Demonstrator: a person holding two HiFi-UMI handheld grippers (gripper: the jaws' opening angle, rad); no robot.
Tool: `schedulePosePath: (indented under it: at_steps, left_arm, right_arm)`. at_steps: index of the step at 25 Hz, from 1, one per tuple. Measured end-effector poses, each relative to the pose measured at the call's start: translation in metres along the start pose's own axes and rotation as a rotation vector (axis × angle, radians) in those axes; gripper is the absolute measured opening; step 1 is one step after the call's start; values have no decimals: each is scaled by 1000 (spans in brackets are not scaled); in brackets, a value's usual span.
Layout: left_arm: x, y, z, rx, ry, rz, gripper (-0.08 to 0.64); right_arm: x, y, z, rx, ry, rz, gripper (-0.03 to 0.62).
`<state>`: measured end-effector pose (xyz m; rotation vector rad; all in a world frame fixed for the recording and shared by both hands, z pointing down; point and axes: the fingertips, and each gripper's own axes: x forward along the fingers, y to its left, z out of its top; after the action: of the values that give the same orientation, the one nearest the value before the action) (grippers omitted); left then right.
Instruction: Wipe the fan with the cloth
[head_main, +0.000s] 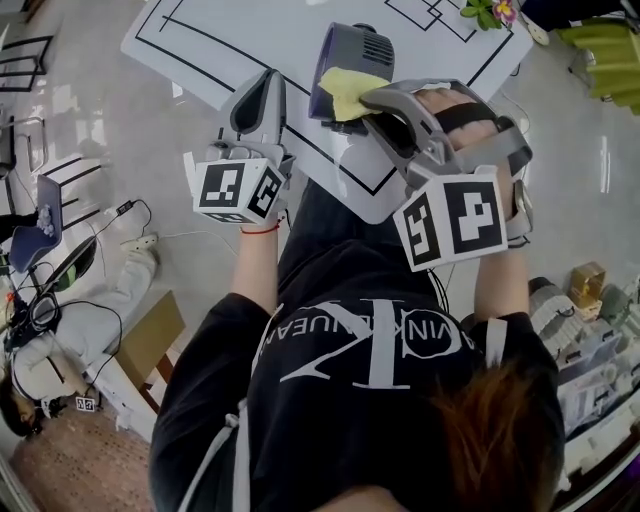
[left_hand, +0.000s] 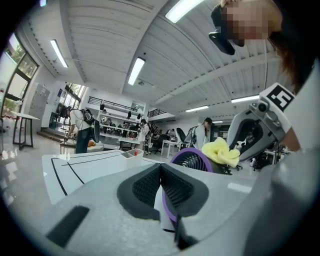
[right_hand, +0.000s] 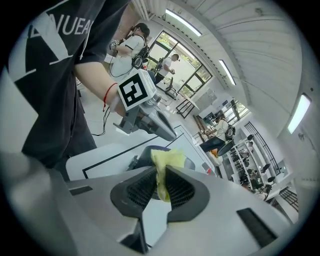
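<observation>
The right tool (right_hand: 161, 172) grips a crumpled yellow cloth (head_main: 345, 90) against the small purple fan (head_main: 345, 50). The left tool (left_hand: 161, 167) sits closed, empty, alongside.

The fan (head_main: 345, 60) stands near the near edge of the surface (head_main: 250, 40). The cloth (head_main: 350, 90) lies against the fan's near side, between the jaws of the right gripper (head_main: 372, 98). The left gripper (head_main: 262, 85) is just left of the fan.

The small round purple fan (head_main: 352, 52) stands near the front edge of the white table with black lines (head_main: 215, 45). The grey right gripper (head_main: 372, 98), with the yellow cloth (head_main: 345, 88), blocks its top. The grey left gripper (head_main: 270, 82) is just beside the fan's left side. Further left, the tabletop is free.
</observation>
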<state>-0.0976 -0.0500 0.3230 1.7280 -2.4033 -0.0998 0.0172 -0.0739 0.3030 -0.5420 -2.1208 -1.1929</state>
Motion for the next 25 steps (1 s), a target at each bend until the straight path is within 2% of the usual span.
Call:
schedulePosePath:
  at_steps: [9,13,20,25]
  left_arm:
    - [-15,4,6,-1,-17,22,11]
    - [-19,-1,8,1,-24,23,11]
    - [-26,-8,11,5,-30,29,11]
    - [-29,-5,10,4,-27,32,11]
  right_arm:
    - [10,24,14,-45,-1,23,54]
    - [12,34,18,-48,-2,-6,52]
    - [22,68,21,-77,22,56,52]
    - [25,68,22,-20,-13,53,52]
